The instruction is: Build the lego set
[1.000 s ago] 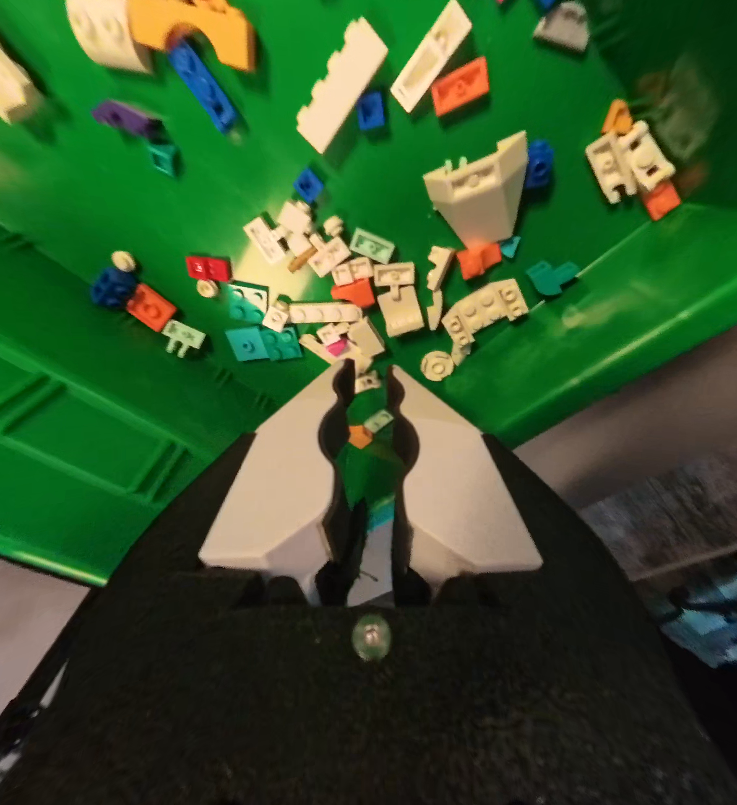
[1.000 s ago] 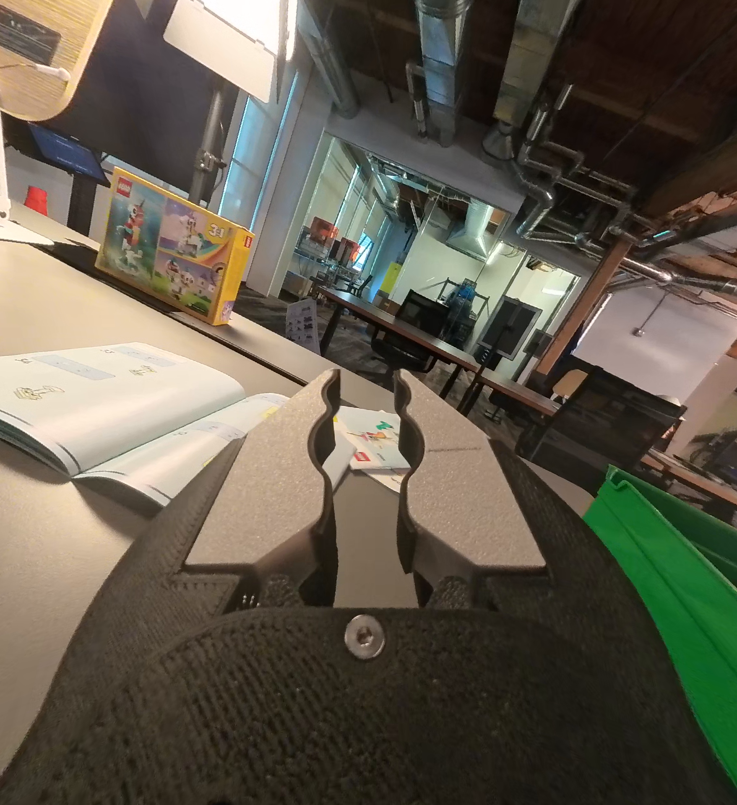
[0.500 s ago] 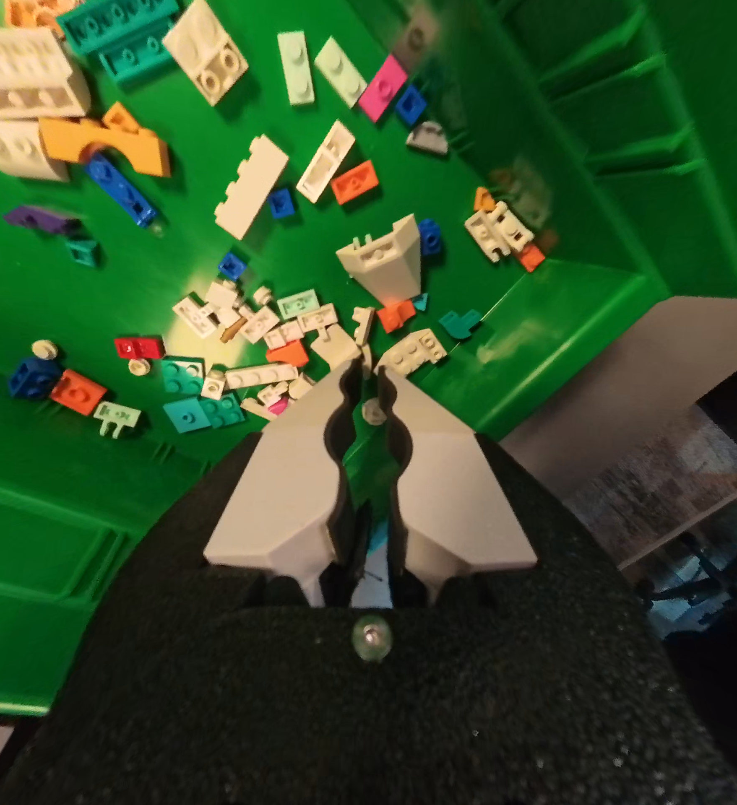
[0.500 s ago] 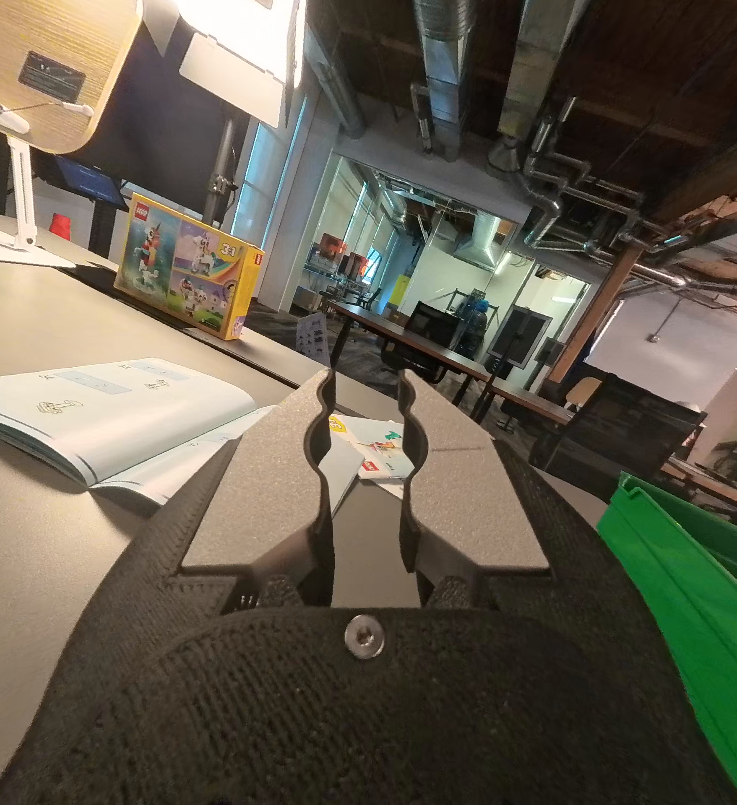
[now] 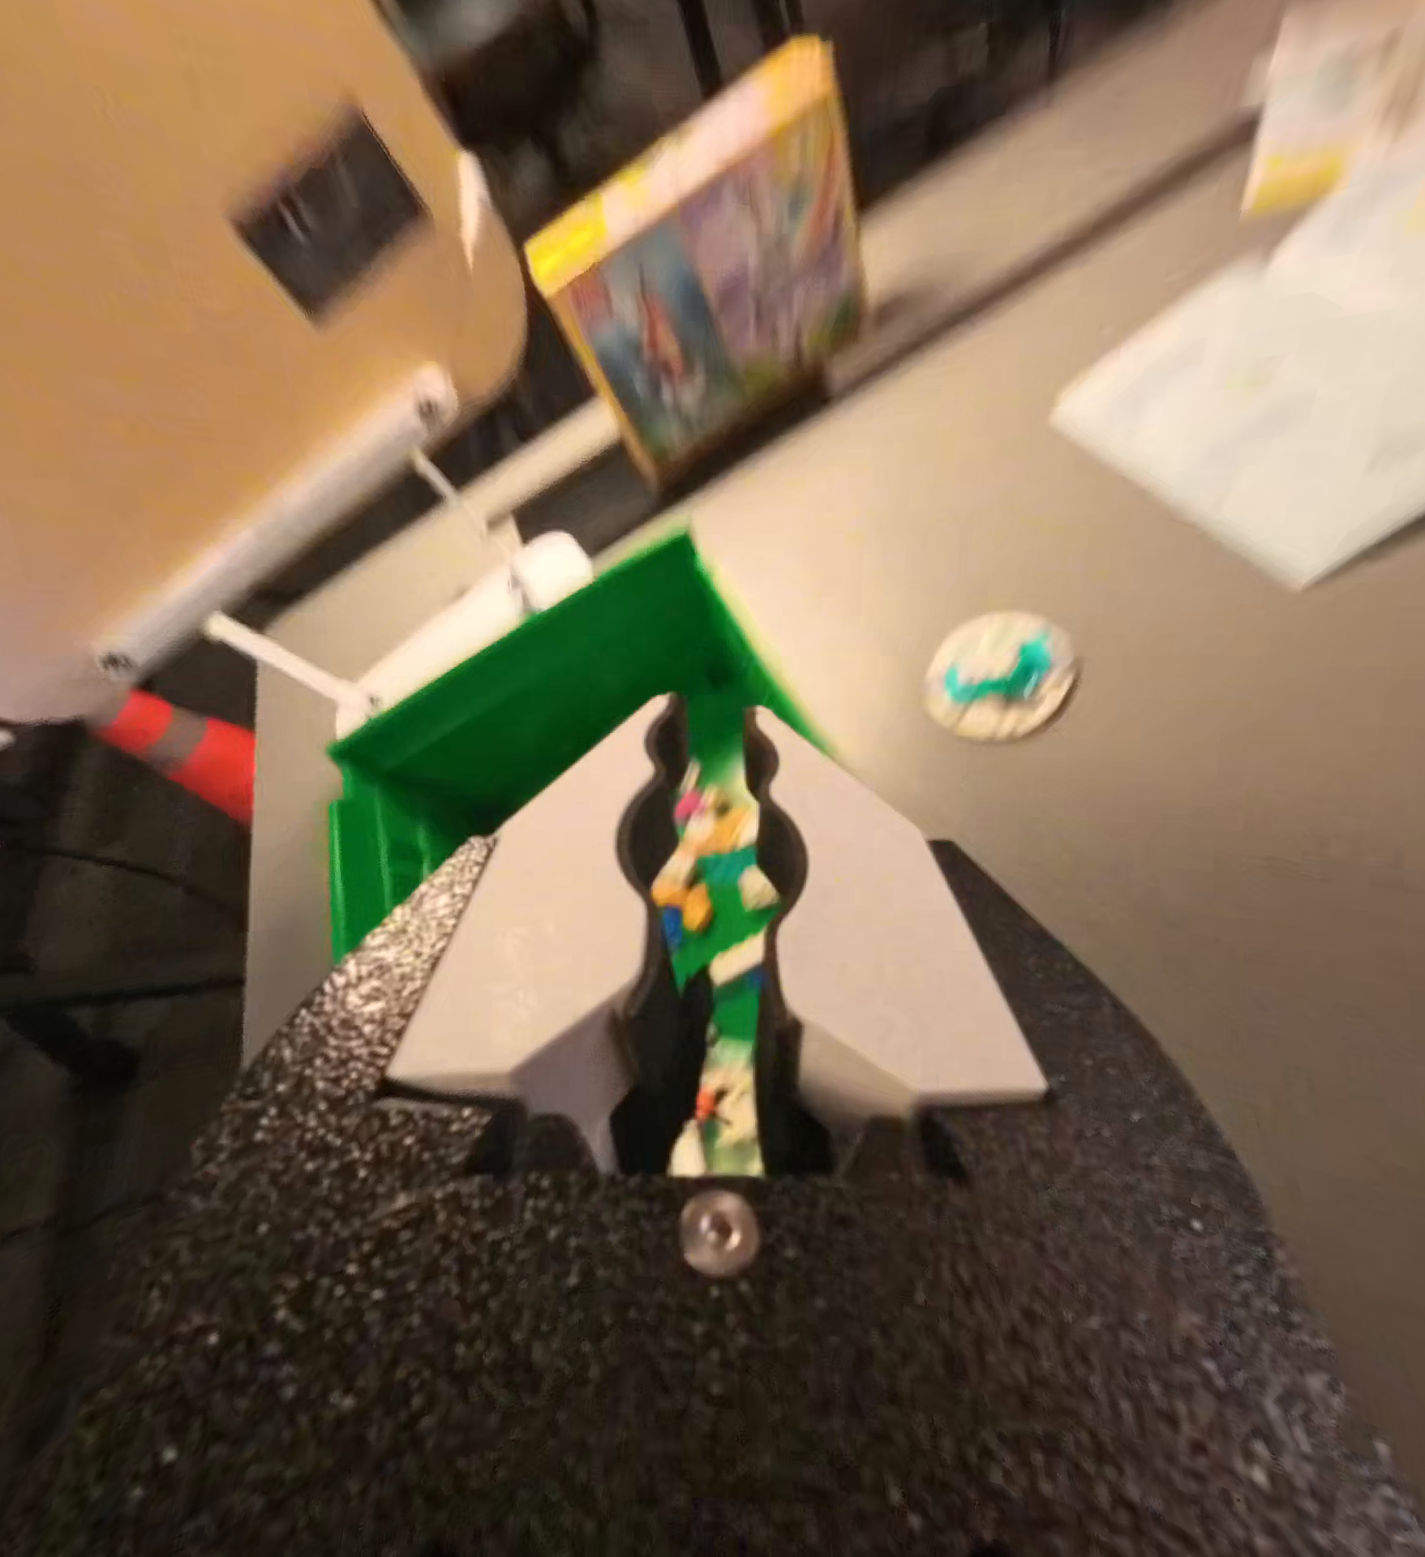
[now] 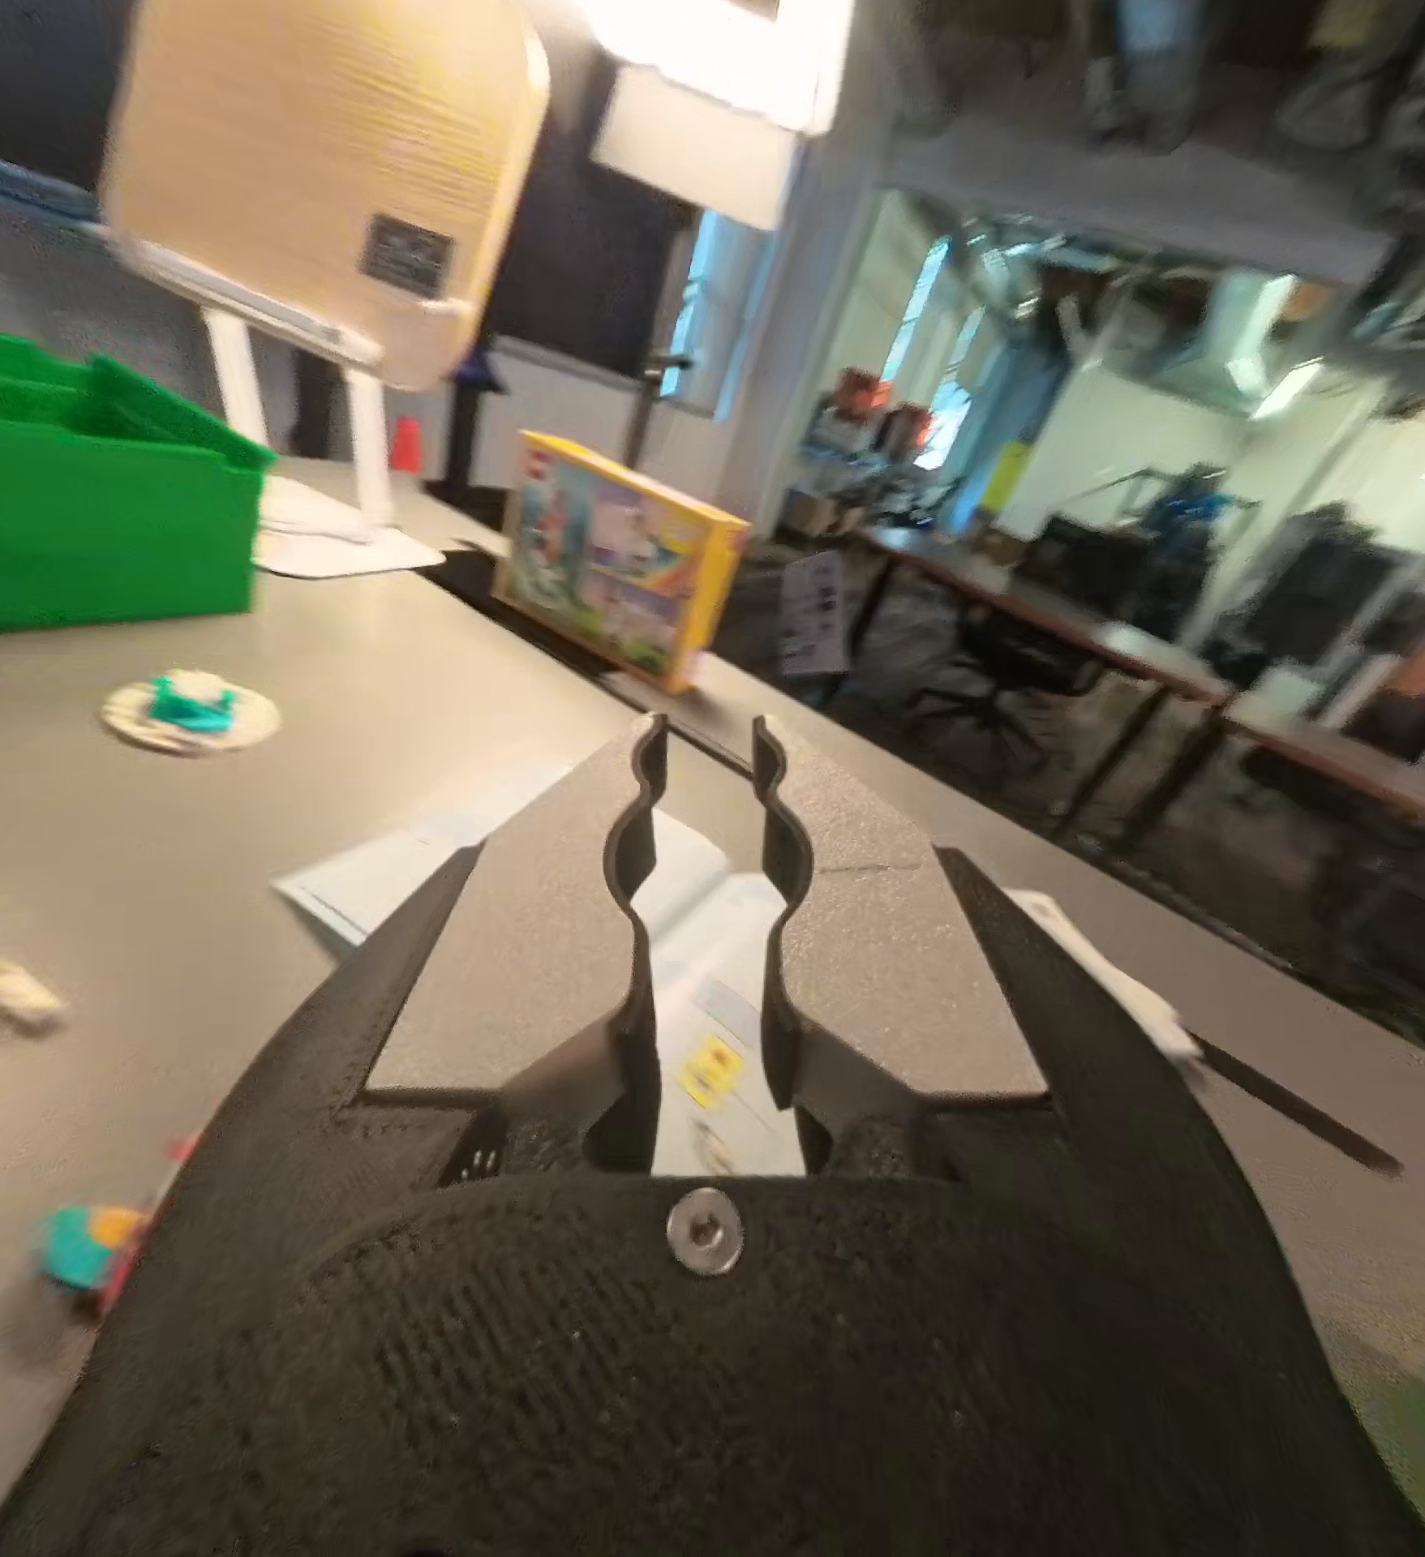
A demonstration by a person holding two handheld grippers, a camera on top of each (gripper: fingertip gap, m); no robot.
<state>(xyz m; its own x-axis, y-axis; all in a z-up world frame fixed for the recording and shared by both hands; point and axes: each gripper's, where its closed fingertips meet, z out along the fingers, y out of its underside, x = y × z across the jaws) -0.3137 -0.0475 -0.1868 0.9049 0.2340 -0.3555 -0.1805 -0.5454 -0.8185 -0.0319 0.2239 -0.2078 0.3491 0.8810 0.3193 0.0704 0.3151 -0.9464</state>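
left gripper point(image 5: 710, 716): jaws slightly apart, nothing held, above green bin point(image 5: 523, 716) holding loose bricks point(image 5: 704, 876). right gripper point(image 6: 707, 731): jaws apart, empty, over open instruction booklet point(image 6: 696, 1003). round plate with teal pieces point(image 6: 189, 714) lies on grey table point(image 6: 405, 724); set box point(image 6: 616, 581) stands beyond.

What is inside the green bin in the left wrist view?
Between the left gripper's fingers, the green bin shows small loose bricks on its floor: orange, blue, pink, white, blurred. The gripper body covers most of the floor, so the remaining contents are hidden.
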